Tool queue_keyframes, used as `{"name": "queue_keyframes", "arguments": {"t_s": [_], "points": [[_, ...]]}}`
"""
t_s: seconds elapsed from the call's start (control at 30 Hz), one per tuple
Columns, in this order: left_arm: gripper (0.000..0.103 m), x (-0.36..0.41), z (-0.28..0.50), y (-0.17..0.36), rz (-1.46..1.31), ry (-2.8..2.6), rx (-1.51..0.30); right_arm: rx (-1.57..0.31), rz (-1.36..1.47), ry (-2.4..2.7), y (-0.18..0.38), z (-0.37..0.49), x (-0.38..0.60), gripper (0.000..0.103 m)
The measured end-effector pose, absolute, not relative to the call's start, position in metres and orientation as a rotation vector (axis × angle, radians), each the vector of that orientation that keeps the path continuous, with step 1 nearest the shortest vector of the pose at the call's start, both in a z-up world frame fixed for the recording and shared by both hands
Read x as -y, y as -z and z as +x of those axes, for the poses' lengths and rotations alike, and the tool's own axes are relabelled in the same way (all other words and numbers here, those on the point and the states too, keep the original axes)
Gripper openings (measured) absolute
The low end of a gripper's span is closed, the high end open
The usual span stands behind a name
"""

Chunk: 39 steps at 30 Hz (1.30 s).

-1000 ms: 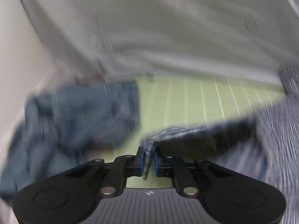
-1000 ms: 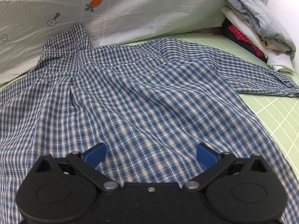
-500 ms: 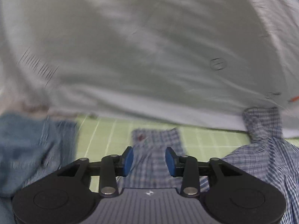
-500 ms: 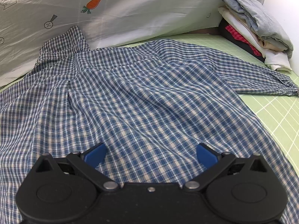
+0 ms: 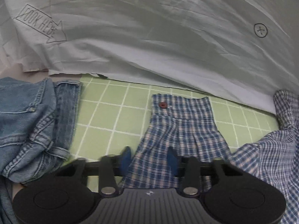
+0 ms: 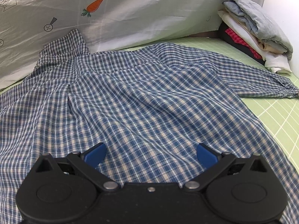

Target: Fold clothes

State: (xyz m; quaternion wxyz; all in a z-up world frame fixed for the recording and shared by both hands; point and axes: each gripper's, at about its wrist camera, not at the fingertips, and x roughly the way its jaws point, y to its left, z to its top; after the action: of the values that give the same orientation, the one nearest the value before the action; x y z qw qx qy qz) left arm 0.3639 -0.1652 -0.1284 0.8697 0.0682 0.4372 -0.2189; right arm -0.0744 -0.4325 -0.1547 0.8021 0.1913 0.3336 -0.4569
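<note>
Plaid shirt (image 6: 142, 97) lay spread flat on green grid mat (image 5: 112, 112), cuff (image 5: 179, 108) w/ red button (image 5: 163, 105) extended. L tongs (image 5: 149, 158) closing over sleeve, pads not yet pinching. R tongs (image 6: 151, 153) released, wide above shirt. Jeans (image 5: 28, 121) left; folded stack (image 6: 256, 31) far right.

The pale grey-white printed cloth backdrop (image 5: 149, 37) carries an arrow-shaped banner outline (image 5: 40, 25) whose letters read about "LOOK HERE", the first letter unclear. A circled cross sign (image 5: 260, 30) stands on it too, and an orange carrot print (image 6: 94, 5).
</note>
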Motion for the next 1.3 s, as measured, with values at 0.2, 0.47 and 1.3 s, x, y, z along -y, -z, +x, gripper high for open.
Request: {"name": "queue_keyframes", "arguments": {"t_s": [0.2,0.47,1.3], "points": [[0.003,0.137,0.351,0.102,0.091,0.404,-0.858,-0.706,0.402,0.973,0.155,-0.074,0.433,0.103],[0.003,0.072,0.265,0.029,0.000,0.248,-0.725,-0.724,0.402,0.943,0.154,-0.075,0.437,0.103],[0.052,-0.072,0.156,0.086,-0.099,0.188,-0.979,-0.886,0.424,0.811,0.143,-0.099,0.364,0.103]]}}
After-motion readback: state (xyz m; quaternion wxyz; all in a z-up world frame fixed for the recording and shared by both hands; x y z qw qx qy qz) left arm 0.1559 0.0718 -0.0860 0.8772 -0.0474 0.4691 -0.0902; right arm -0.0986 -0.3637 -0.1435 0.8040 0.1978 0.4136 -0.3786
